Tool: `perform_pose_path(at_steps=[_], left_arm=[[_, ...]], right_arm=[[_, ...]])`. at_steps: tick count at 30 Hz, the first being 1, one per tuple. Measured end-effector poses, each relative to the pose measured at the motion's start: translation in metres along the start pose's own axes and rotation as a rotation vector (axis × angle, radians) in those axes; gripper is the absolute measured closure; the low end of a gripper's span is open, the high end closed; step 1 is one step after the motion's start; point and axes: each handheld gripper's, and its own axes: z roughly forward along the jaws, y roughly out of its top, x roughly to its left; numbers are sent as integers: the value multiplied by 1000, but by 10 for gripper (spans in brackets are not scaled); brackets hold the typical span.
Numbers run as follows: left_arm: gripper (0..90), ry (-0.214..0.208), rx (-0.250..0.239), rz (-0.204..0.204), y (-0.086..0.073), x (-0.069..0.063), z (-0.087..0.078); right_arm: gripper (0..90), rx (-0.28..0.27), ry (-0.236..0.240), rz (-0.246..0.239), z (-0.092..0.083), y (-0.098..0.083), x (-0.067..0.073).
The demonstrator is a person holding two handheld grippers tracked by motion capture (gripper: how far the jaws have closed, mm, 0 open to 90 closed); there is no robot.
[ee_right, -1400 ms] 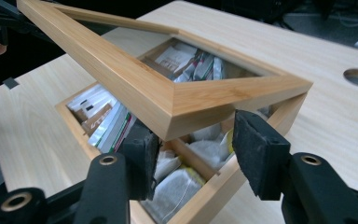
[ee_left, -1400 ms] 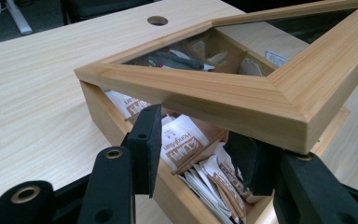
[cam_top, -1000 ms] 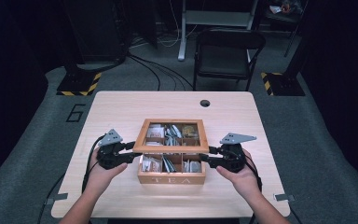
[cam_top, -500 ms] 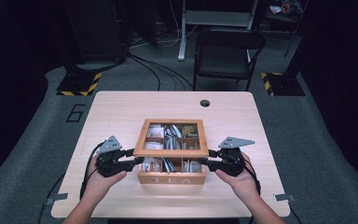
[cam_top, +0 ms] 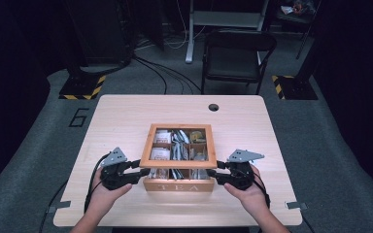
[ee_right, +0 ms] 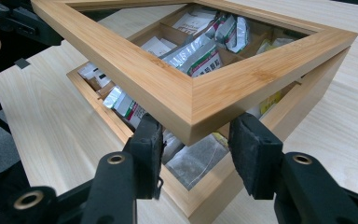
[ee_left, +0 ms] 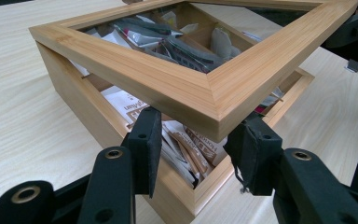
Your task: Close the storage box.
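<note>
A wooden tea box [cam_top: 177, 185] marked TEA stands near the table's front edge, its compartments full of tea bags [cam_top: 175, 145]. Its windowed lid [cam_top: 179, 162] is hinged at the back and raised a little at the front. My left gripper [cam_top: 143, 171] is shut across the lid's front left corner [ee_left: 214, 112], one pad on each side of it. My right gripper [cam_top: 211, 172] clamps the front right corner [ee_right: 191, 112] the same way. Through the gap under the lid I see tea bags [ee_left: 191, 149] and sachets [ee_right: 191, 163] inside the box.
The box sits on a light wooden table [cam_top: 121, 116] with a cable hole [cam_top: 213, 107] at the back. A black chair [cam_top: 238, 53] stands behind the table, and cables run over the grey floor [cam_top: 160, 73]. Both hands rest close to the table's front edge [cam_top: 175, 224].
Both grippers have moved down and toward the table's front edge, still on the lid's corners. The lid's front edge has come lower over the box.
</note>
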Motion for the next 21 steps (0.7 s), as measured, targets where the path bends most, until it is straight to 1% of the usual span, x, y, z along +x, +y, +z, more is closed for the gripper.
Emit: perform_pose_path(at_steps=[3,6,7,9,10,12,13,14,15,17,18,19,21], left_arm=[[554,4,13,10,-3,-1,1],[553,3,19,5,-8,-3,4],[554,-1,29,9,-9,-3,4],[554,-7,34,9,-11,-3,5],[553,0,25,7,-12,-4,6],[553,-6,36,16,-14,-3,4],[553,-9,36,6,-15,-4,4],[553,-5,30,9,-16,-4,4],[553,-7,37,13,-17,-4,3],[553,-6,50,16,-19,-5,4],[553,4,43,14,-21,-6,5],[553,-1,54,17,-22,-6,5],[551,1,56,15,-25,-6,5]], right_arm=[[532,-5,-3,-14,2,-4,1],[532,1,-7,-9,3,-9,3],[532,1,-7,-15,4,-10,3],[532,5,-6,-5,5,-13,3],[533,13,-5,-2,5,-15,4],[533,10,-4,-10,6,-16,3],[533,13,-3,-8,5,-16,3],[533,17,-4,-6,5,-17,4],[532,21,-5,-15,6,-19,4],[533,26,-3,-14,6,-20,4],[532,37,-5,-18,7,-22,4],[532,37,-5,-18,7,-22,4],[532,46,0,-14,8,-25,4]])
